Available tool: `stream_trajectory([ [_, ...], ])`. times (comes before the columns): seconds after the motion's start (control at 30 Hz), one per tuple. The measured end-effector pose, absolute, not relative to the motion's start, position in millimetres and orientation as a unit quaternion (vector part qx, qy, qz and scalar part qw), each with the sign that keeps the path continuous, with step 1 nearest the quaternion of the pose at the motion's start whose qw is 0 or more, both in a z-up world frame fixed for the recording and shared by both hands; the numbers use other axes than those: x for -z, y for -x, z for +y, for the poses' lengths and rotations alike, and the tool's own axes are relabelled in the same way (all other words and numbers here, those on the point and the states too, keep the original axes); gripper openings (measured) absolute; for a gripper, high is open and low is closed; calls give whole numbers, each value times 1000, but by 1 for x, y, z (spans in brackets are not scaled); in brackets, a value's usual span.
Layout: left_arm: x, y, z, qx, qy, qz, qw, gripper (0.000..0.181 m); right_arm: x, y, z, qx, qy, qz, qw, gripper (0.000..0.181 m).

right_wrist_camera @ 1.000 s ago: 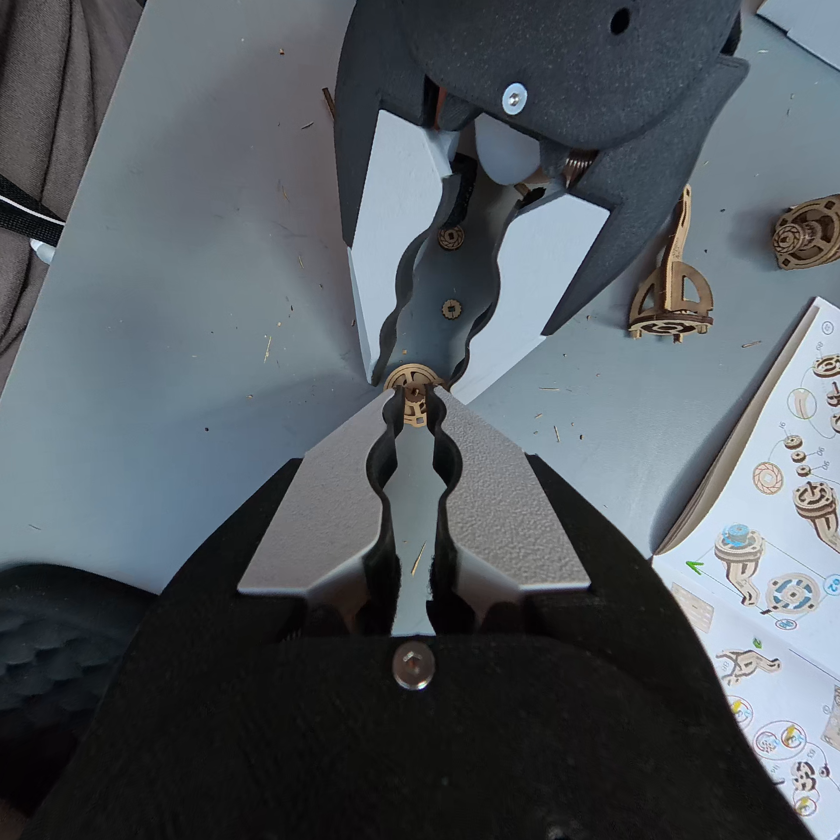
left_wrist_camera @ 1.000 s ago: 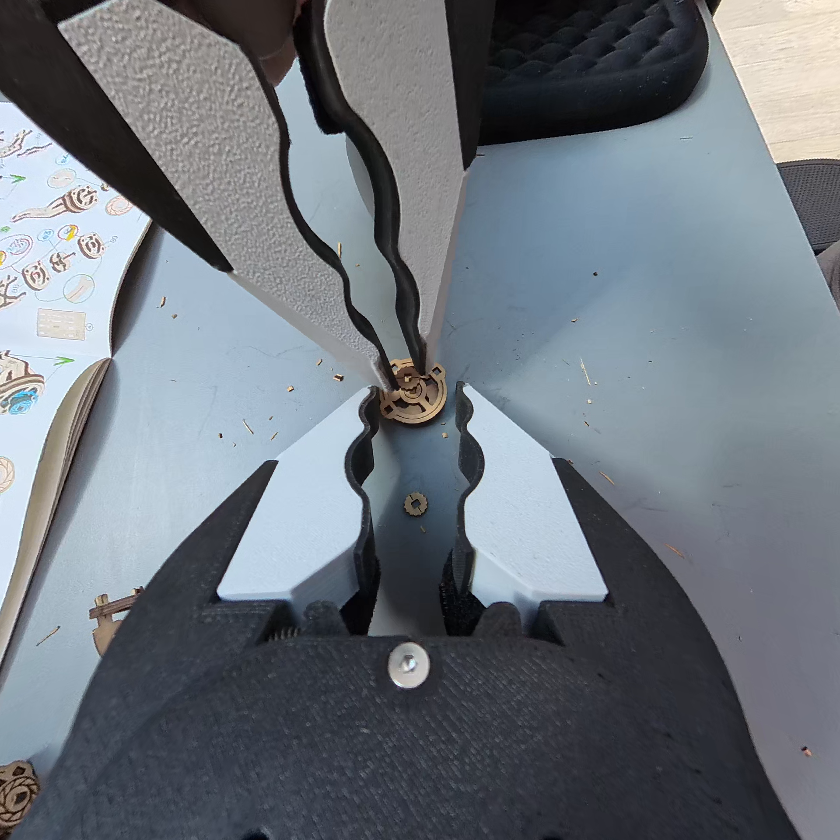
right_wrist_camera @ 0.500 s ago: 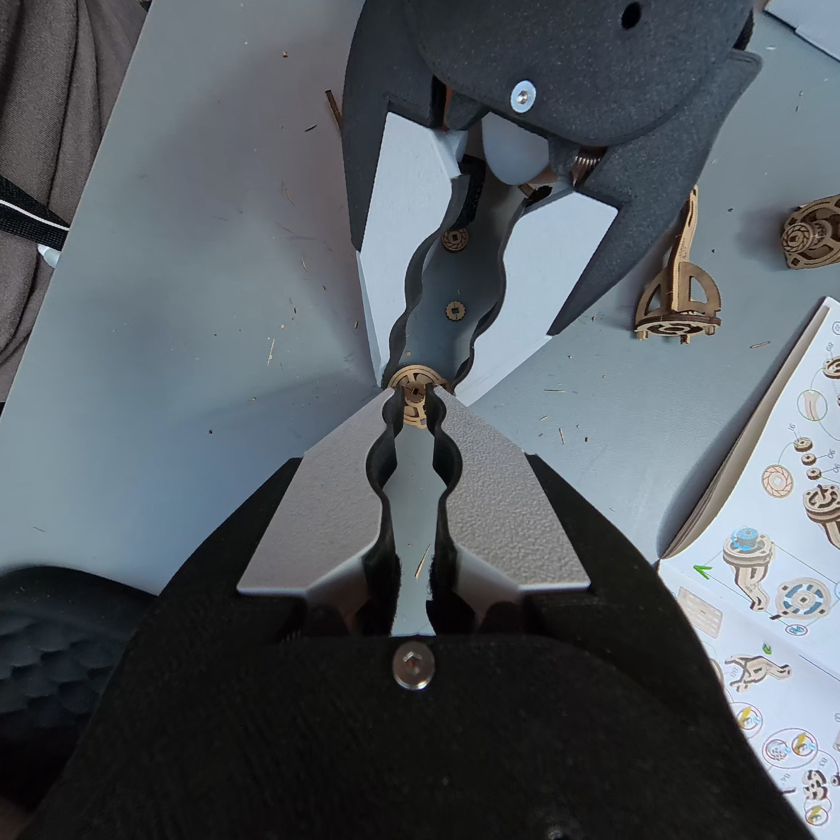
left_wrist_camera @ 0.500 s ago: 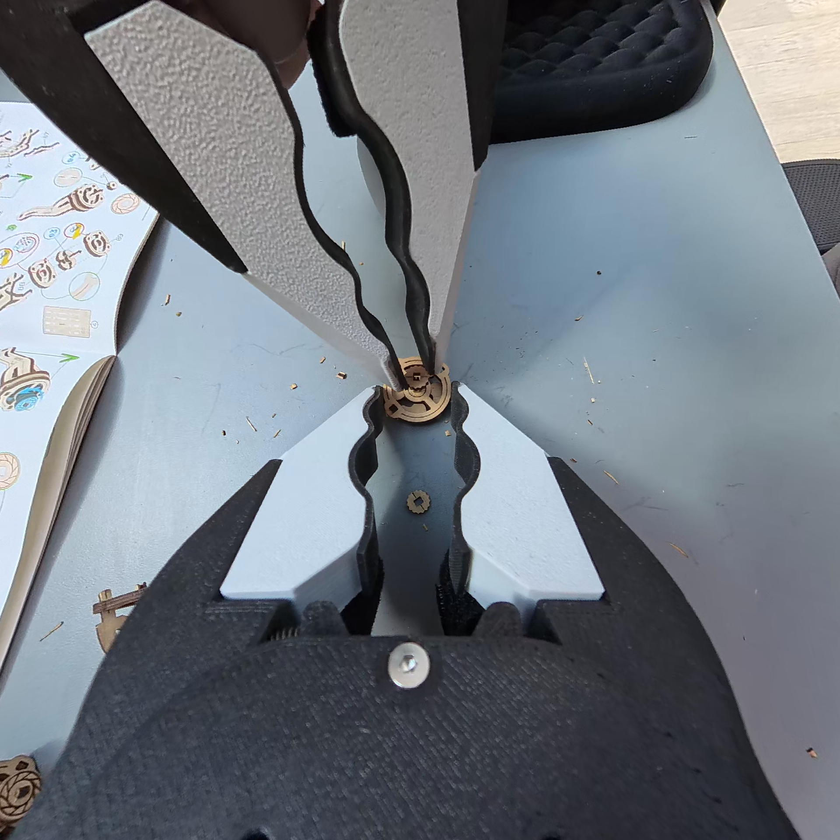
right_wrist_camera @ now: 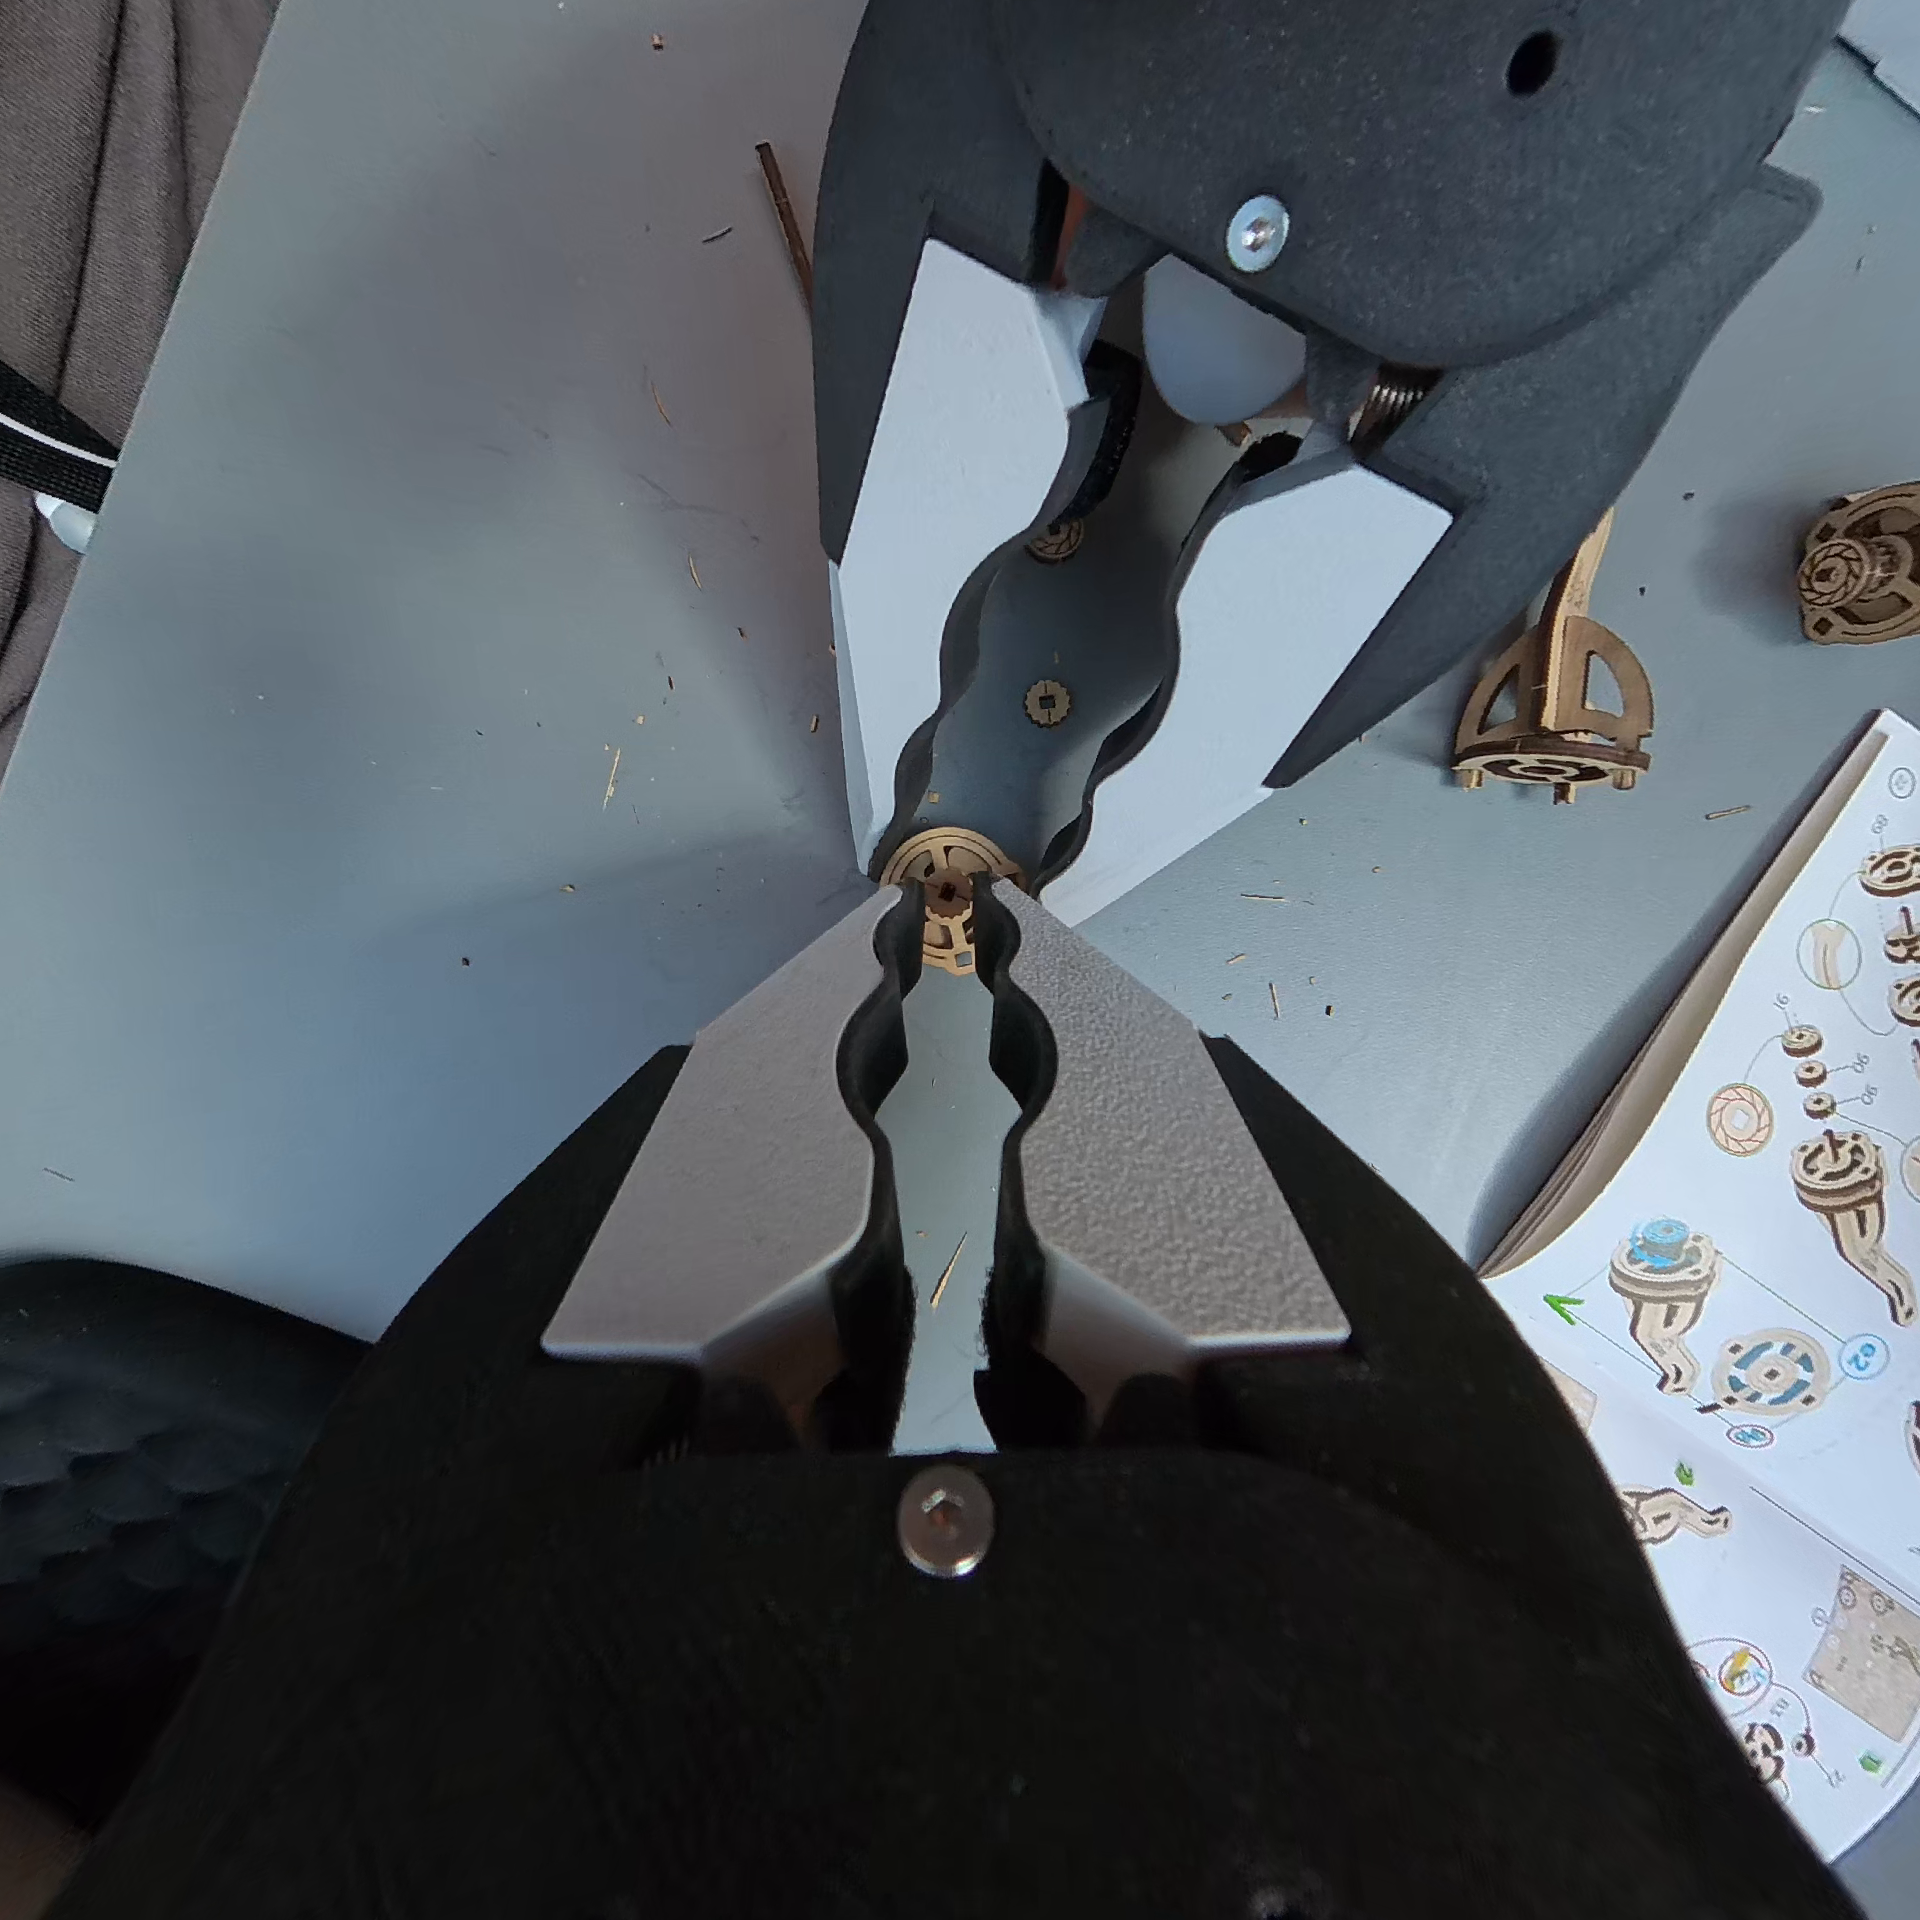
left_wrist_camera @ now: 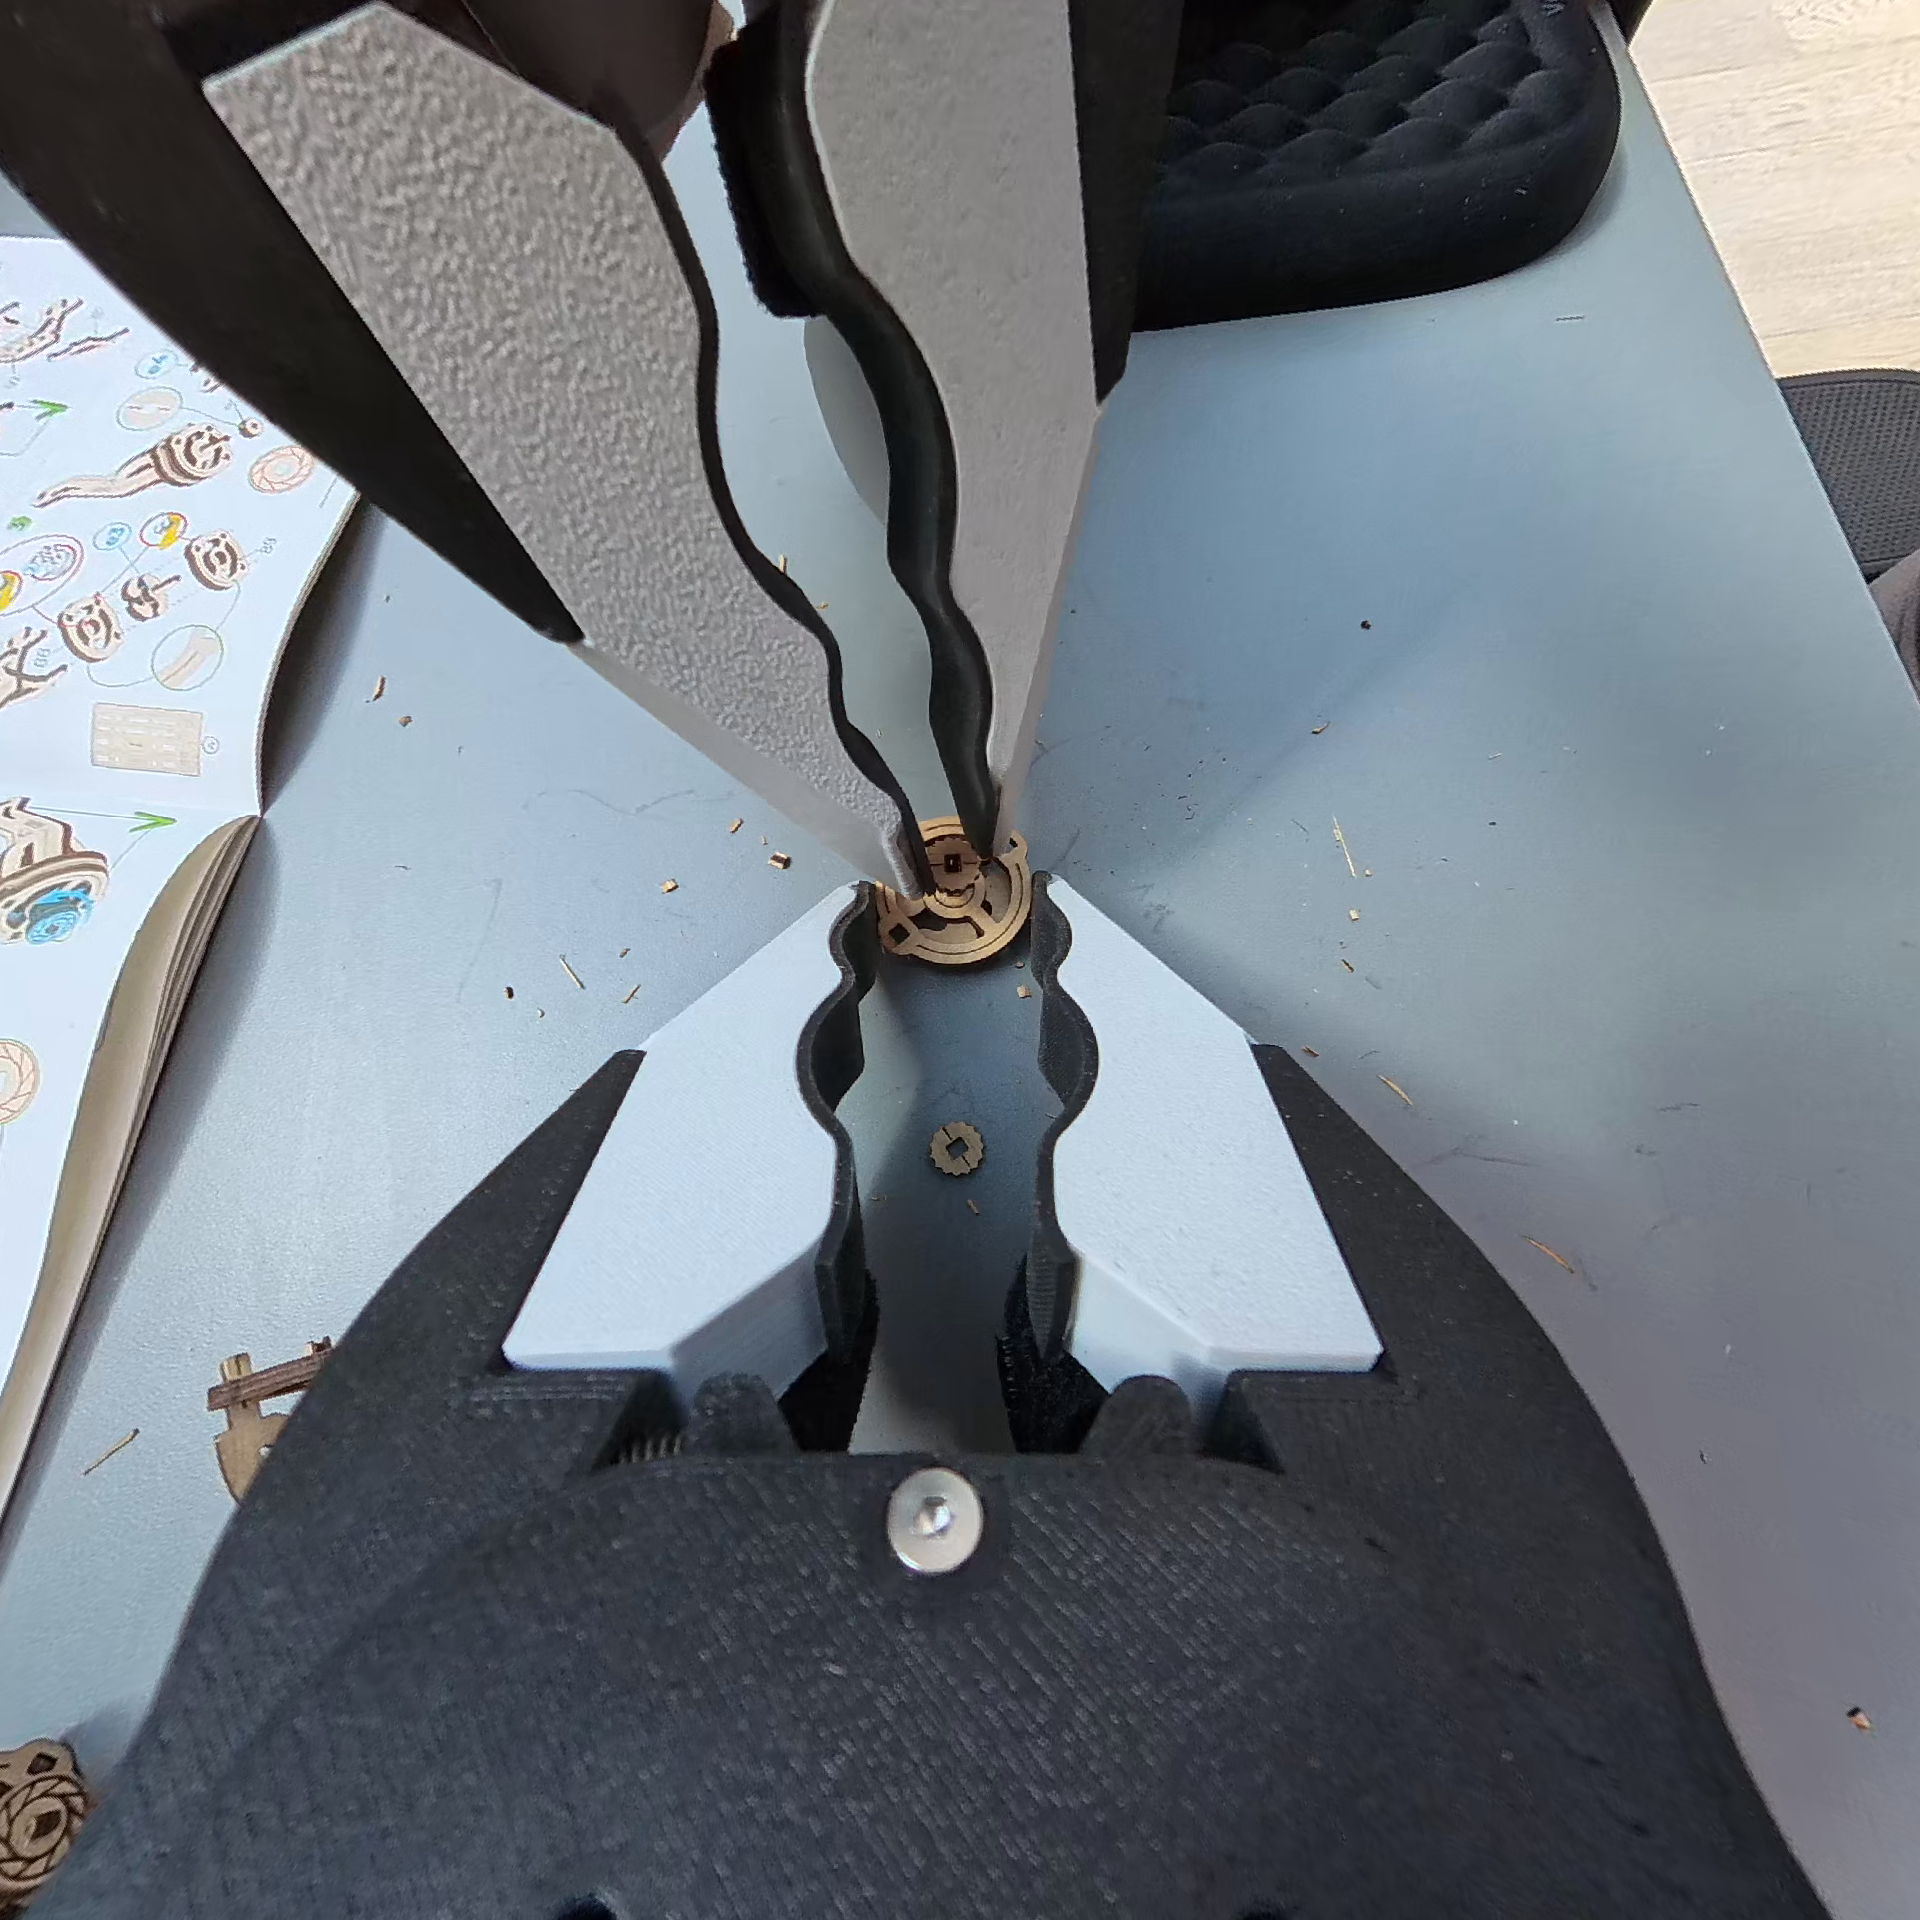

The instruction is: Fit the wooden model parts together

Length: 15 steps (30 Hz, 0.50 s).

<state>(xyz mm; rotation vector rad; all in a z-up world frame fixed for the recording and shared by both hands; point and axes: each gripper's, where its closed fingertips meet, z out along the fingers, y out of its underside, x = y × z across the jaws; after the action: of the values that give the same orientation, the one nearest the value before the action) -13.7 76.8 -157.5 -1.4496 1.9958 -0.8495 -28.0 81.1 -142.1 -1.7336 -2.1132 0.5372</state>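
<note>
A round wooden disc [left_wrist_camera: 951, 925] lies flat on the grey table [left_wrist_camera: 1455, 727]. My left gripper [left_wrist_camera: 952, 900], with pale blue fingers, is shut on the disc's rim. My right gripper [right_wrist_camera: 948, 906], with grey textured fingers, comes in from the opposite side. It is shut on a small wooden hub piece [right_wrist_camera: 948, 902] held at the disc's [right_wrist_camera: 951, 854] centre. In the left wrist view the right gripper's fingertips [left_wrist_camera: 906, 868] stand on the disc. A small loose wooden gear [left_wrist_camera: 956, 1148] lies on the table between my left fingers, also seen in the right wrist view [right_wrist_camera: 1047, 704].
An open instruction booklet [right_wrist_camera: 1766, 1299] lies beside the work spot, also seen in the left wrist view [left_wrist_camera: 114, 623]. Two built wooden sub-assemblies [right_wrist_camera: 1538, 707] [right_wrist_camera: 1860, 582] and another small gear [right_wrist_camera: 1055, 538] sit behind the left gripper. A black foam pad [left_wrist_camera: 1351, 135] lies at the table's end. Wood splinters are scattered about. Only a small space, under 4 cm, lies between the two pairs of fingers. Between my right fingertips and the small loose wooden gear [left_wrist_camera: 956, 1148] there is roughly 4 cm. The right camera catches it too, in the right wrist view [right_wrist_camera: 1046, 699].
Both grippers keep their hold. The right gripper has shifted slightly to the right over the disc in the left wrist view; the disc has barely moved.
</note>
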Motion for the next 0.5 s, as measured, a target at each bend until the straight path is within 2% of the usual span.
stream_trajectory([
  [0.3,157,13,77,316,536,737,264,27,152,23,81,-182,624,-746,148,8],
  [0.5,157,13,77,318,536,736,263,27,151,24,81,-187,617,-747,162,8],
])
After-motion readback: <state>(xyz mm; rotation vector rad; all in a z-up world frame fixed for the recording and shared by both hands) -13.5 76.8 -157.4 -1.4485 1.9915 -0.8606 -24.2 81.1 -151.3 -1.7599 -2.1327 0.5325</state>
